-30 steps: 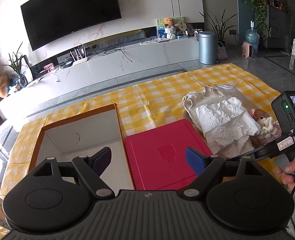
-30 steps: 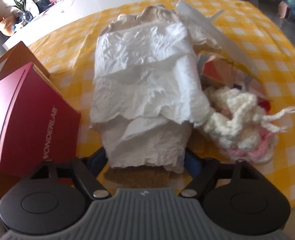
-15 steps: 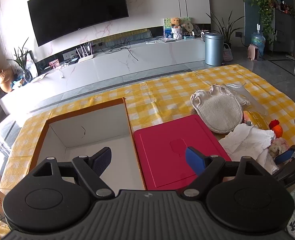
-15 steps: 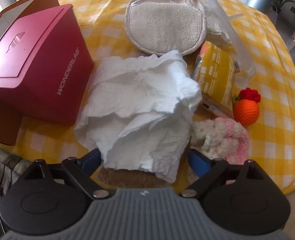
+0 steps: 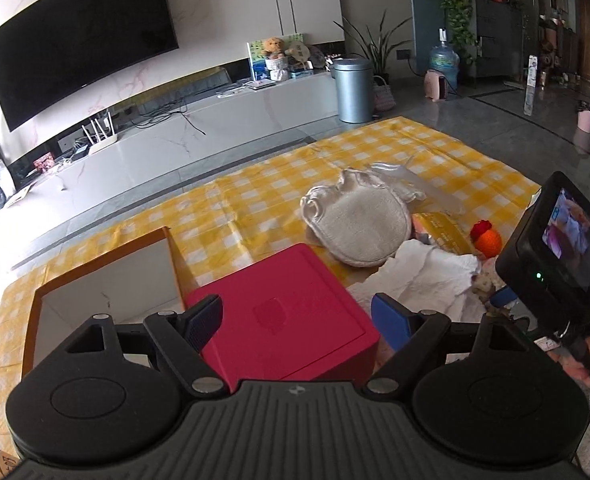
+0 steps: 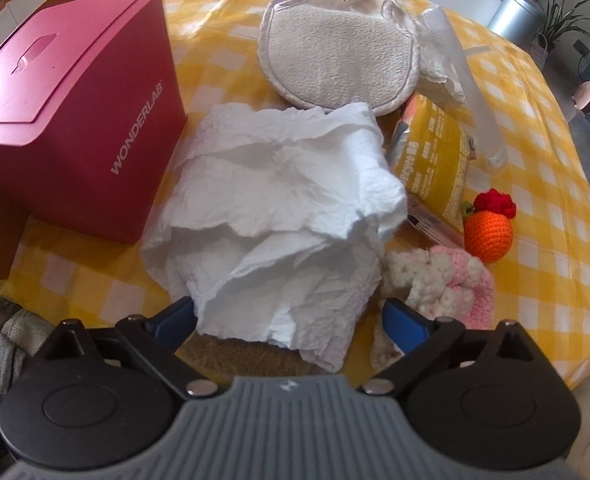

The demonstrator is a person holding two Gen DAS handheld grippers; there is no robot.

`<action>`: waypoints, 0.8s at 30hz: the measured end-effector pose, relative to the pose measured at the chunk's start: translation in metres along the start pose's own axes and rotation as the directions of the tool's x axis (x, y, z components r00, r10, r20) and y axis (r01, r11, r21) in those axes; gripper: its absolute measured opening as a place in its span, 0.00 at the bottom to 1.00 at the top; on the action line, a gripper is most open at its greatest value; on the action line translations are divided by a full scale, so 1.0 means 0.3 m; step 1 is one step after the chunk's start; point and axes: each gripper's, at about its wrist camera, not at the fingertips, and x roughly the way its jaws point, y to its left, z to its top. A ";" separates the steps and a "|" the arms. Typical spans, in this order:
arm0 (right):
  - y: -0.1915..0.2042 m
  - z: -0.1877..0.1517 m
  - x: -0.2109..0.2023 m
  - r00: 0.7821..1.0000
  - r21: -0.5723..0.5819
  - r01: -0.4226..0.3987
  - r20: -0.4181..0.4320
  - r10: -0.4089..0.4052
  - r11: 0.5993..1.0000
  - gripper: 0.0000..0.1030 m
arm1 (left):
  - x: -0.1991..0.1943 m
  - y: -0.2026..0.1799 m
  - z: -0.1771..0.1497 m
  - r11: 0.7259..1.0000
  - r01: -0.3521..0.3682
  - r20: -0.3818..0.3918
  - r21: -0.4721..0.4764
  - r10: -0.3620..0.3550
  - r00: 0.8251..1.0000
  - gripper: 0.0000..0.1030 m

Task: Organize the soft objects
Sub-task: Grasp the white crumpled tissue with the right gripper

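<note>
Your right tool is opening, its jaws wide around the white paper towel lying loose beside the red box. The left tool is released, empty. The towel's edge may snag a finger and drag.

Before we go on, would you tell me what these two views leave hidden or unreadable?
- Right wrist view: a brown mat is mostly covered by the white paper towel.
- Right wrist view: the yellow packet carries print too small to read.
- Left wrist view: the floor of the open cardboard box is blocked by the left gripper.
- Left wrist view: the right gripper sits mostly behind its camera body.
</note>
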 end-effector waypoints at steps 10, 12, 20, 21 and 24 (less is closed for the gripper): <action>-0.020 -0.076 -0.179 0.978 -0.055 -0.041 0.204 0.051 0.998 0.97 | 0.021 -0.039 0.038 0.997 -0.052 -0.028 0.061 0.054 0.998 0.96; -0.023 -0.082 -0.215 0.968 -0.112 -0.001 0.249 0.029 0.994 0.98 | 0.004 -0.014 0.022 0.998 -0.048 -0.029 0.032 0.049 0.998 0.96; 0.025 -0.078 -0.309 0.874 -0.546 0.107 0.451 0.183 0.831 0.98 | -0.077 0.113 -0.022 0.989 -0.040 0.002 -0.143 0.041 0.999 0.96; 0.053 -0.067 -0.302 0.882 -0.590 0.098 0.424 0.204 0.801 0.98 | -0.083 0.126 -0.032 0.985 -0.049 0.007 -0.165 0.051 0.999 0.96; 0.125 -0.012 -0.233 0.921 -0.671 0.072 0.329 0.209 0.738 0.98 | -0.095 0.164 -0.054 0.976 -0.063 0.011 -0.211 0.067 0.998 0.96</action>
